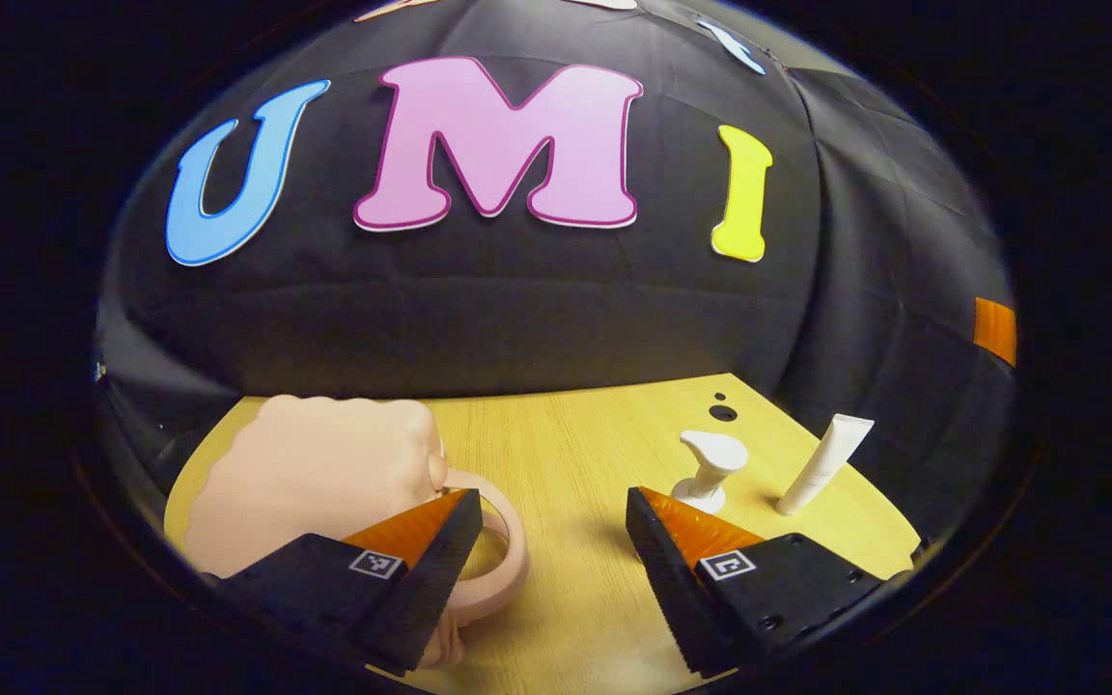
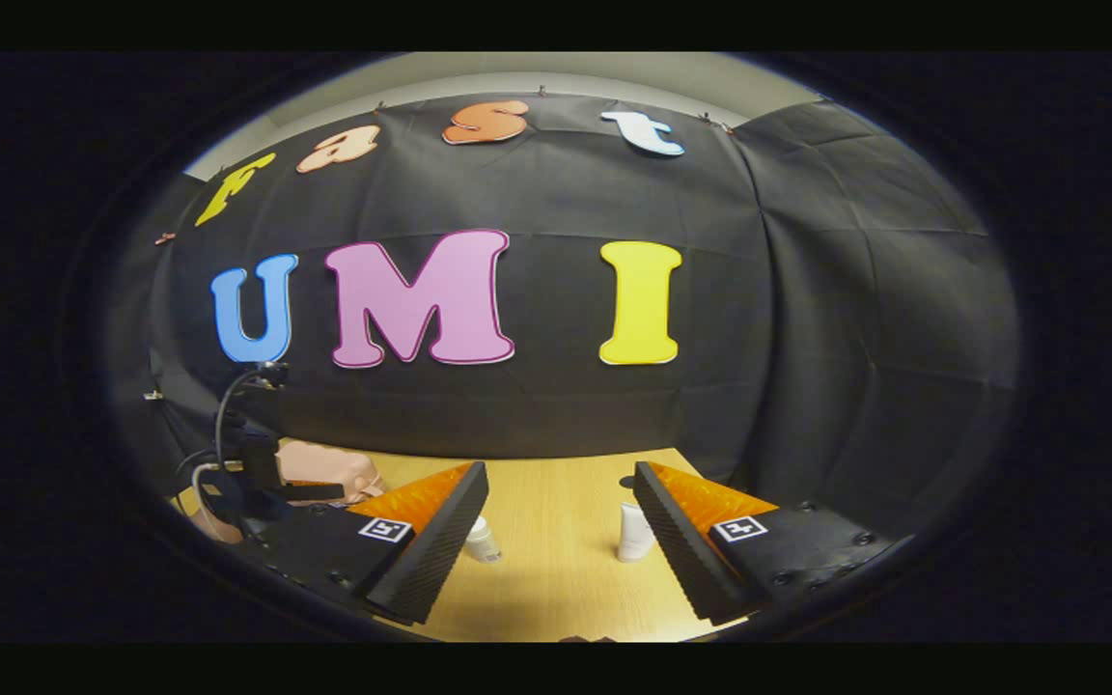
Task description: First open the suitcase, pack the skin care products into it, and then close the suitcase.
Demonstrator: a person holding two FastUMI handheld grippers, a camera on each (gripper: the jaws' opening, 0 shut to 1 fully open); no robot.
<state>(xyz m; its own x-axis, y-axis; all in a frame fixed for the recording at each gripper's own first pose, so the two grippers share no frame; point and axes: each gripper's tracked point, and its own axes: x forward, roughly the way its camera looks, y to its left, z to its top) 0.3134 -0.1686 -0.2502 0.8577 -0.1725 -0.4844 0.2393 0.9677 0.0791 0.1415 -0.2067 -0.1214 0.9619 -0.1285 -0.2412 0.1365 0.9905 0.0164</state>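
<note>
A small pink suitcase (image 1: 315,473) lies on the wooden table (image 1: 566,434) at the left, its lid down, with a ring handle (image 1: 510,555) towards me. My left gripper (image 1: 554,497) is open, and its left finger rests over the handle's edge beside the case. A white pump bottle (image 1: 710,468) and a white tube (image 1: 826,463) stand to the right. In the right gripper view my right gripper (image 2: 561,468) is open above the table, with the small bottle (image 2: 482,541) and the tube (image 2: 633,531) between its fingers, farther off. The suitcase (image 2: 324,468) sits at the left.
The left gripper's body with its cables (image 2: 247,463) stands in front of the suitcase in the right gripper view. Two dark holes (image 1: 722,412) mark the table's far right corner. The black cloth wall closes the table at the back.
</note>
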